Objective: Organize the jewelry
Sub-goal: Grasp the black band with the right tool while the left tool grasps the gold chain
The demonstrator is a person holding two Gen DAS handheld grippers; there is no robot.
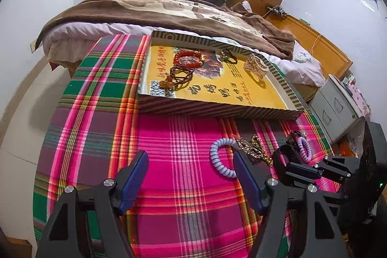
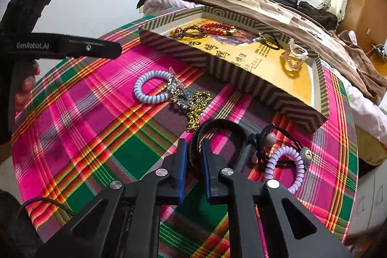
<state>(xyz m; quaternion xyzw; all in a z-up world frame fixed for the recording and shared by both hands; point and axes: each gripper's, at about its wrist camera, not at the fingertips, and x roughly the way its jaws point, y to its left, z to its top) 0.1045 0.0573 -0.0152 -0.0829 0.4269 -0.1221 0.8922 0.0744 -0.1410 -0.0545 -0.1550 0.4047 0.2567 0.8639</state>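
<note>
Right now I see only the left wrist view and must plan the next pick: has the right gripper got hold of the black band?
Observer: Yes, the right gripper is shut on the black band, one side of its loop between the pads.
Operator: Anything beside it?
Observer: A black cord with a pink bead lies against the band's right side.
Operator: The purple coil?
Observer: It carries a grey bead marked Y.

Bare cloth left of coil bracelet.

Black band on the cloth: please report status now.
Right gripper shut on black band. Left gripper open, empty. Gold chain close beside band.
</note>
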